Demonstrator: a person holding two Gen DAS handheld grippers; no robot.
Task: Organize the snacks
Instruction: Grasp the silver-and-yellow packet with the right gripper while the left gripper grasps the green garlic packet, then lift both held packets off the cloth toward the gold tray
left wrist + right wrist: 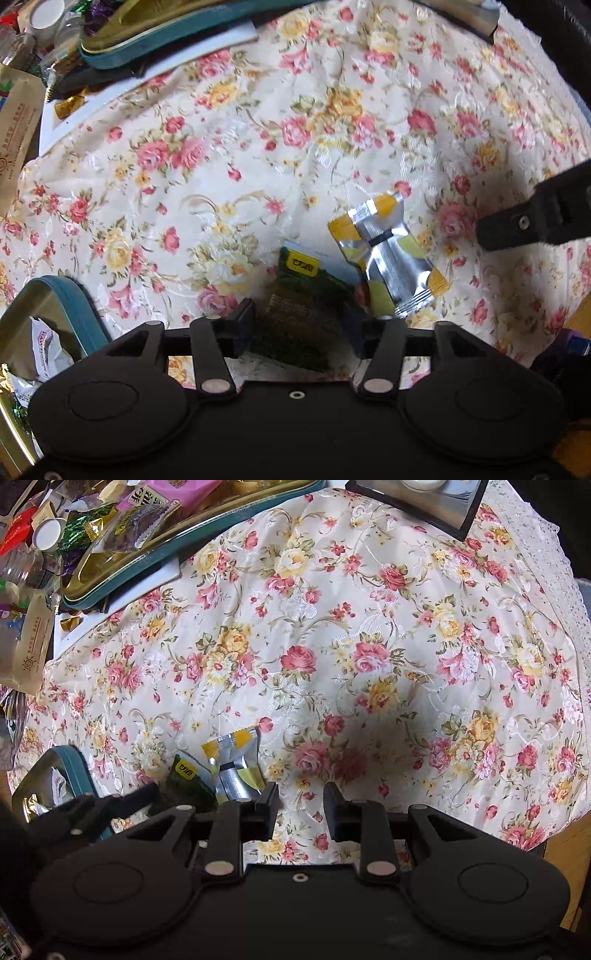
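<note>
A dark green snack packet (303, 302) with a yellow label lies on the floral tablecloth between the fingers of my left gripper (304, 328), whose jaws stand apart around it; it also shows in the right wrist view (186, 781). A silver and yellow packet (388, 254) lies just to its right, partly over it, also in the right wrist view (236, 764). My right gripper (301, 808) is open and empty over bare cloth, right of both packets. One right finger (535, 221) shows in the left wrist view.
A teal-rimmed gold tin (44, 317) with wrapped snacks sits at the near left. A larger teal tray (155, 542) of snacks and clutter stands at the far left. A dark framed board (424, 506) lies at the back. The lace table edge (569, 590) runs at right.
</note>
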